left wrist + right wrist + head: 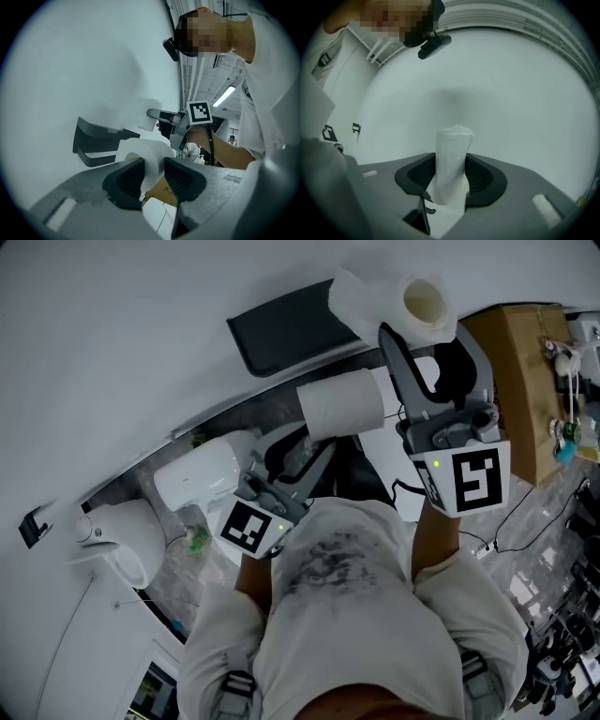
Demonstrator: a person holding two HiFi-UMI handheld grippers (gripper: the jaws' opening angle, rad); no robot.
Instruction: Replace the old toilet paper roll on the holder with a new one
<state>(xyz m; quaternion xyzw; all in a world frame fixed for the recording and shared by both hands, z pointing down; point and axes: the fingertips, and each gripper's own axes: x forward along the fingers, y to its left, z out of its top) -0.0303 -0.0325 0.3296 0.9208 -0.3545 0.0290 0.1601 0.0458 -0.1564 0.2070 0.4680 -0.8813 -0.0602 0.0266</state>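
Now I hold new roll (pixel 342 404) pinched in left gripper (pixel 152 176), axis roughly parallel to bare holder (pixel 281 329) just ahead, up-left; right gripper (pixel 451 180) clamps old roll (pixel 417 301), off right.

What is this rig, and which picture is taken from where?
No robot: a person holds a two-fingered grey gripper in each hand. The head view looks down from a head camera; the two gripper views come from cameras on the grippers. The left gripper is clamped on a full white toilet paper roll. The right gripper is clamped on a nearly used-up white roll with loose paper. The dark grey wall holder carries no roll. A brown cardboard box stands at the right.
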